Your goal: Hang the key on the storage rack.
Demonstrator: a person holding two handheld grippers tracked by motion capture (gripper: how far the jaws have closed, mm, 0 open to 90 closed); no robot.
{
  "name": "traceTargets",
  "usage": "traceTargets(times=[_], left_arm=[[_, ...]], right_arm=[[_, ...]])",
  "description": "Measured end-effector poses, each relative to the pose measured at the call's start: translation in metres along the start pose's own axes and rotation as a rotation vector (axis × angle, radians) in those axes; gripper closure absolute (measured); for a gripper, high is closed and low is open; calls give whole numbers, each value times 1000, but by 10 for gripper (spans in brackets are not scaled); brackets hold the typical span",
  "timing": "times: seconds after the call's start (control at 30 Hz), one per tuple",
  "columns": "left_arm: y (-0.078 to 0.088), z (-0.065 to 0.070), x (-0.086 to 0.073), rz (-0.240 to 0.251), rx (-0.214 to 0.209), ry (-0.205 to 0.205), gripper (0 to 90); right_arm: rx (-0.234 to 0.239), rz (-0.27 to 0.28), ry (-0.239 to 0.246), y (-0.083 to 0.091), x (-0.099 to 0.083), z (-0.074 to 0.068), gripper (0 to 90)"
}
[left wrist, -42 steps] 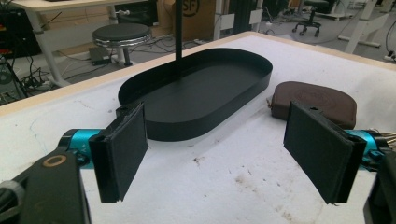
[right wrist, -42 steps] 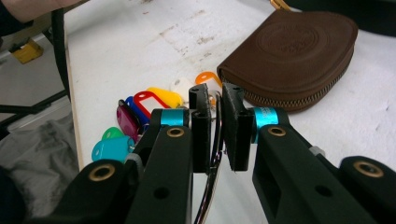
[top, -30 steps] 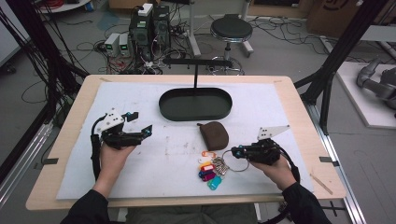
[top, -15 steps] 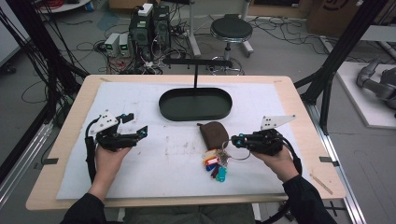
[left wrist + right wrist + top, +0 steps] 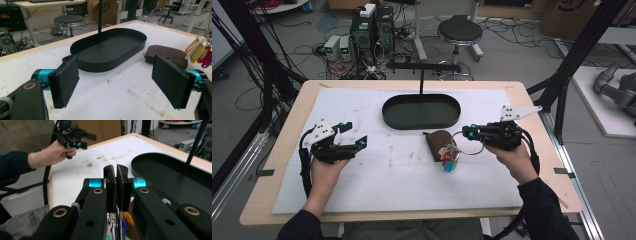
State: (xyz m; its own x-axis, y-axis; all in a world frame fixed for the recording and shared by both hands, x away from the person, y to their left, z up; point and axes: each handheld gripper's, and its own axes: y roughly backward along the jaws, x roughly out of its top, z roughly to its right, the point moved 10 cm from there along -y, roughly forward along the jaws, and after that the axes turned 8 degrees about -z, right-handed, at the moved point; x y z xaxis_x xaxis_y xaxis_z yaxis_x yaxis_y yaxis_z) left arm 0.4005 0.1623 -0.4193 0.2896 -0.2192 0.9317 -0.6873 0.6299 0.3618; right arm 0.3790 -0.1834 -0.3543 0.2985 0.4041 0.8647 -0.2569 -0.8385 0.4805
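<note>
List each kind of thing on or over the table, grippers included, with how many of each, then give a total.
Grippers: 2, the left gripper and the right gripper
Black trays: 1, the tray
Brown pouches: 1, the pouch
Bunches of keys with coloured tags: 1, the key bunch, hanging from the right gripper
Total: 5

Even, soft indoor light, faint shadows, slightly grainy pictures.

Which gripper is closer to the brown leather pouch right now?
Right. The right gripper holds the key bunch's ring just to the right of the brown leather pouch; the left gripper hovers open, far off on the pouch's left.
</note>
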Motion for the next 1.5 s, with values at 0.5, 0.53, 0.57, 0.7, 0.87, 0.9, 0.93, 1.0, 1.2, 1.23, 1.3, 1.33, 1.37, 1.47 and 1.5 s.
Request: traceTargets(times=[0.5, 0.53, 0.57, 0.7, 0.87, 0.9, 0.93, 1.0, 1.2, 1.23, 1.3, 1.33, 1.37, 1.47, 1.5], left_arm=[[1, 1, -1, -1, -2, -5, 216], [1, 1, -1, -1, -2, -5, 216], [1, 1, -1, 0, -2, -2, 216], [2, 0, -2, -4, -6, -2, 216], [4, 0, -3, -1, -3, 0, 217], [5, 0, -4, -3, -3, -3, 217], [6, 1, -4, -3, -2, -5, 217], [6, 1, -5, -3, -1, -5, 217], [10, 0, -6, -1, 2, 0, 217], [11, -1, -7, -1, 5, 0, 218], [13, -1, -7, -1, 7, 1, 218], [13, -1, -7, -1, 7, 1, 218], [13, -2, -8, -2, 9, 3, 218], [15, -4, -9, -2, 13, 5, 218], [15, -4, -9, -2, 13, 5, 218]], right_arm=[[-72, 33, 51, -1, 49, 33, 875], [-81, 33, 52, -2, 52, 37, 875], [-87, 32, 48, -3, 54, 40, 875], [-117, 41, 41, -7, 63, 55, 875], [-154, 38, 21, -15, 71, 77, 876], [-154, 38, 21, -15, 71, 77, 876], [-170, 39, 20, -20, 74, 84, 875], [-175, 42, 17, -22, 76, 87, 875], [-206, 36, 14, -40, 91, 106, 876], [-206, 38, 6, -41, 93, 108, 875], [-215, 38, 4, -46, 95, 114, 876], [-215, 38, 4, -46, 95, 114, 876], [-227, 30, 1, -49, 96, 121, 876], [-242, 20, -8, -54, 98, 130, 876], [-246, 21, -7, -54, 99, 132, 875]])
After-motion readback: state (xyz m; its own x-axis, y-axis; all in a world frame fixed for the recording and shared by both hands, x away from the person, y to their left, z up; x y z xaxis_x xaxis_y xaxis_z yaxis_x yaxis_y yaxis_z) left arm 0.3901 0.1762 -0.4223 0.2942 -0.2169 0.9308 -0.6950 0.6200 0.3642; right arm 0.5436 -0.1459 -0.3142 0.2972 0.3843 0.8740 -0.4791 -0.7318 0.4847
